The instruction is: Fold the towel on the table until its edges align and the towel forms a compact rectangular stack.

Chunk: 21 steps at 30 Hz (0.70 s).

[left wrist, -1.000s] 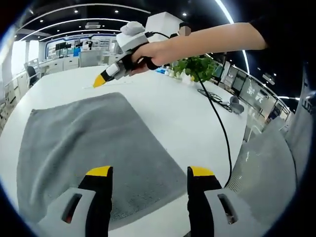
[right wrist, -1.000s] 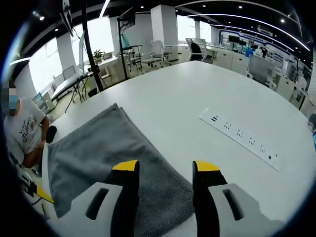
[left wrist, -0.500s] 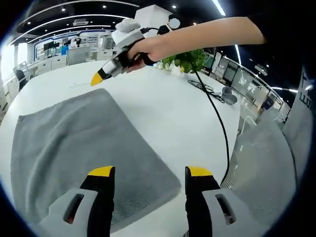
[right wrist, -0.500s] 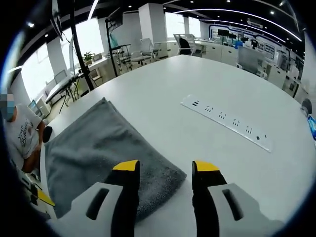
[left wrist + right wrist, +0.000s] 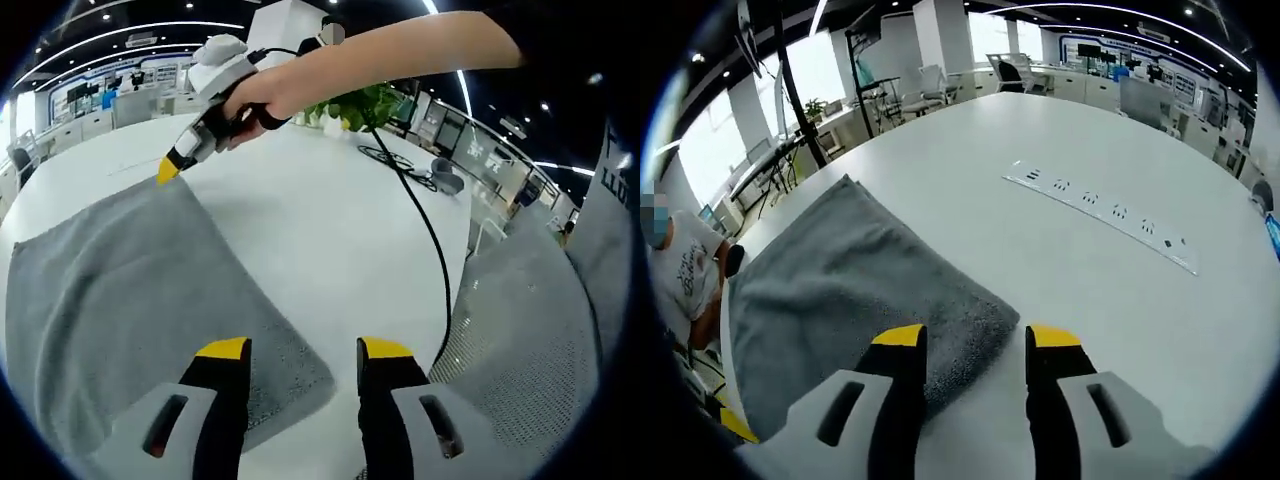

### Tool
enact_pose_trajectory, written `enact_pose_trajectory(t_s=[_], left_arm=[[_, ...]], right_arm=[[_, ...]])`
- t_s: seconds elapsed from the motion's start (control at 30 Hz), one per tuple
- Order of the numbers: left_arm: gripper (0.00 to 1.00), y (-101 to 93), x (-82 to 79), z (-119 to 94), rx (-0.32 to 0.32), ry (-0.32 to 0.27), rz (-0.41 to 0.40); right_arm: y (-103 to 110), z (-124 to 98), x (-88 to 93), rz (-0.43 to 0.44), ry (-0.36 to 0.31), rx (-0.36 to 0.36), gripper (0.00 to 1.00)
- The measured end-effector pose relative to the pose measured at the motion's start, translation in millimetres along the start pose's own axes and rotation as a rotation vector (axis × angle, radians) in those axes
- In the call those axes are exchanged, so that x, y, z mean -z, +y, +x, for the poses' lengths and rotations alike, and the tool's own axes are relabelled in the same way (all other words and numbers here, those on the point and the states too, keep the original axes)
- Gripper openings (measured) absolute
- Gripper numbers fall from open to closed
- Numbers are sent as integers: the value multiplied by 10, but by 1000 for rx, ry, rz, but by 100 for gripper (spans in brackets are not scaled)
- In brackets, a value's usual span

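A grey towel [image 5: 130, 285] lies flat on the white table [image 5: 330, 230], spreading left and ahead of my left gripper [image 5: 303, 350]. That gripper is open, its jaws straddling the towel's near right corner from just above. In the left gripper view a person's hand holds the right gripper [image 5: 172, 168] low over the towel's far corner, yellow tip almost on the cloth. In the right gripper view the same towel [image 5: 840, 290] lies left of my open right gripper [image 5: 968, 338], with a towel corner between and just ahead of the jaws.
A long white power strip [image 5: 1100, 215] lies on the table to the right in the right gripper view. A black cable [image 5: 425, 230] trails across the table to its right edge, with a green plant [image 5: 365, 105] behind. A seated person [image 5: 680, 270] is beyond the towel.
Both grippers have dropped closer to the towel's corners. The right gripper's tip has come down from above the table to the towel's far corner. Jaws stay open.
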<state>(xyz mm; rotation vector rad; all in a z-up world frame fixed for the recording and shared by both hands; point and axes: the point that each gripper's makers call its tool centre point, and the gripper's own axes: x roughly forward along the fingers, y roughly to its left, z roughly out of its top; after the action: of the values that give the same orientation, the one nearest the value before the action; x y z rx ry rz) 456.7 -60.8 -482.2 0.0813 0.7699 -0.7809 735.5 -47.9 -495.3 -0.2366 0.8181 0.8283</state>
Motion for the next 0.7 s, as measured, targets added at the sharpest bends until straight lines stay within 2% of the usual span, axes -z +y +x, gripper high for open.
enact_pose_trajectory(t_s=[0.2,0.47,0.7], left_arm=[[35,-64,30,7,12,13,8],[33,-55,135,58,15,37,-10],[33,-33,273,153,-8,85,44]], right_arm=[[-24,12,41,21,7,6,33],[-38,42,125,17,17,25,23],[-79,85,179,-3,34,49,19]])
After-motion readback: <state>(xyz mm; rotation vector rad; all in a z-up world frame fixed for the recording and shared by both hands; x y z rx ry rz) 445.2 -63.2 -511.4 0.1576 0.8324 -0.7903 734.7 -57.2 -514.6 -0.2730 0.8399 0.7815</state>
